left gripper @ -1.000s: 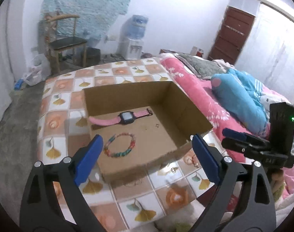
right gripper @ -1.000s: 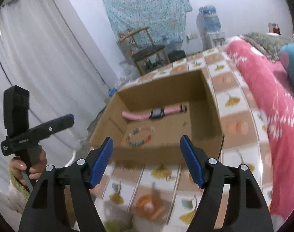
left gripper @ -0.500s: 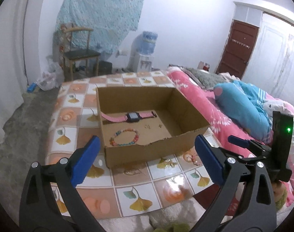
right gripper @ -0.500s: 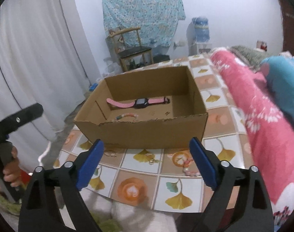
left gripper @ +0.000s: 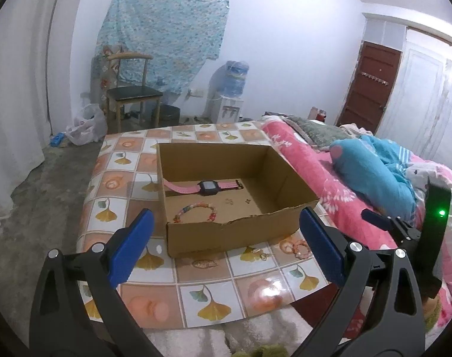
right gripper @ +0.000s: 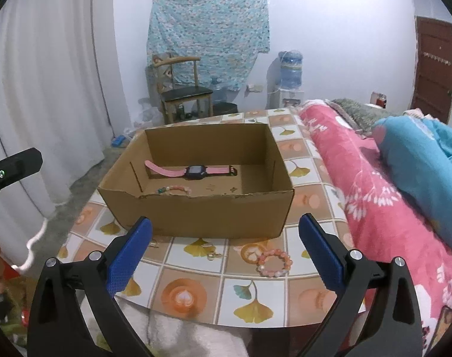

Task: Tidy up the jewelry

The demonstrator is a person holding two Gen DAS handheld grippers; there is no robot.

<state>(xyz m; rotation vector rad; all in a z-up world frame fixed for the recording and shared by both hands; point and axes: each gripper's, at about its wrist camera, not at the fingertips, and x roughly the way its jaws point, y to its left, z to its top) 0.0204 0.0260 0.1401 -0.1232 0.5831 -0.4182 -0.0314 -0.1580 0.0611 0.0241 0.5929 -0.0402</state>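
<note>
Both hand-held grippers, left [left gripper: 226, 242] and right [right gripper: 226, 245], gape empty before cardboard box [right gripper: 196, 211]; pink bracelet [right gripper: 274, 263] on table outside.

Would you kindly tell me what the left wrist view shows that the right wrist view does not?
Only the left wrist view shows the right tool with its green light, and a small gold trinket before the box. Only the right shows the pink beaded bracelet clearly. Both share the open cardboard box, pink strap watch and multicoloured beaded bracelet inside.

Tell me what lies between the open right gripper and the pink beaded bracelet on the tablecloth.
Only bare ginkgo-patterned tablecloth lies between the right gripper and the pink beaded bracelet, as the right wrist view shows.
</note>
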